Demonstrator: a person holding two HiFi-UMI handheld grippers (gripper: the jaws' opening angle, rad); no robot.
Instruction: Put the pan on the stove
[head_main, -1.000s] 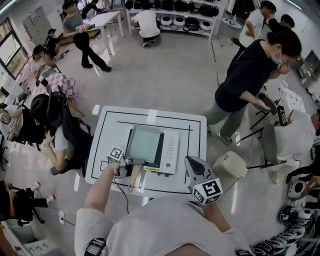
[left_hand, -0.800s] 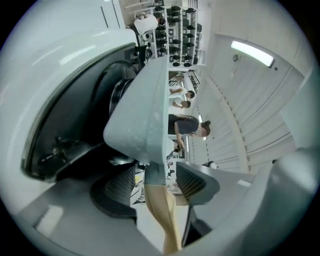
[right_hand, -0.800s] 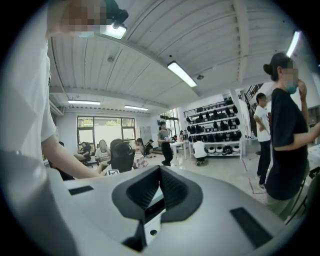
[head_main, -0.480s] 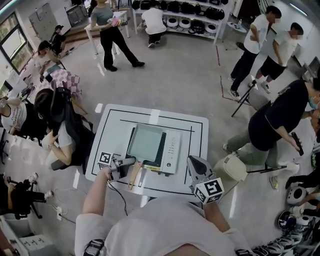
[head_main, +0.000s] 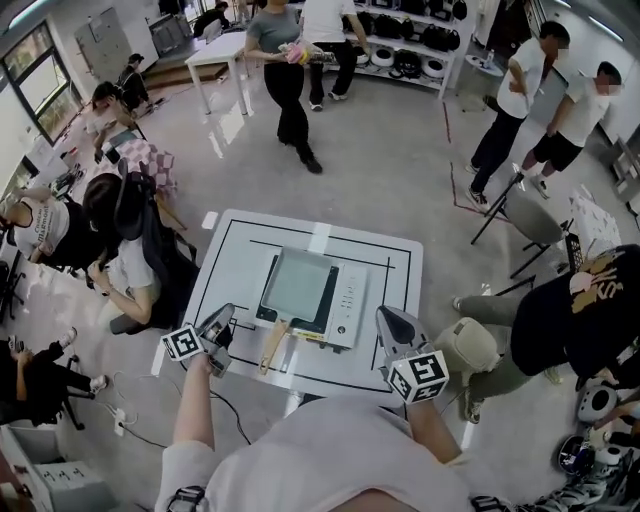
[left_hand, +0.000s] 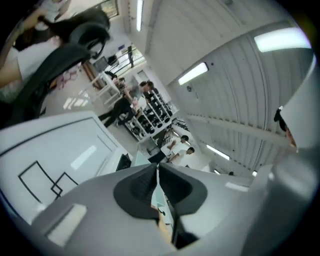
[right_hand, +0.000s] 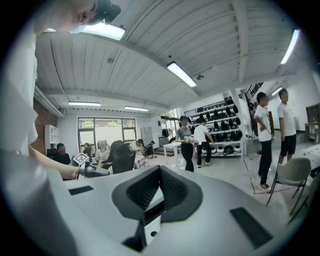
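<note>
The square grey-green pan (head_main: 297, 284) sits on the white stove (head_main: 347, 301) in the middle of the white table (head_main: 235, 262). Its wooden handle (head_main: 271, 346) points toward the front edge. My left gripper (head_main: 222, 319) hangs over the table's front left, well to the left of the handle and apart from it. Its jaws are closing, almost together, and nothing is between them (left_hand: 157, 168). My right gripper (head_main: 386, 316) hovers at the stove's front right corner. In the right gripper view its tips (right_hand: 159, 168) meet, empty.
Black lines are taped on the table top. A beige bin (head_main: 462, 346) stands by the table's right side. A seated person in a black chair (head_main: 130, 250) is close to its left side. Other people stand or walk farther back.
My left gripper has drawn away from the pan handle, leftward and toward the table's front left corner. The pan stays on the stove. The right gripper has barely moved.
</note>
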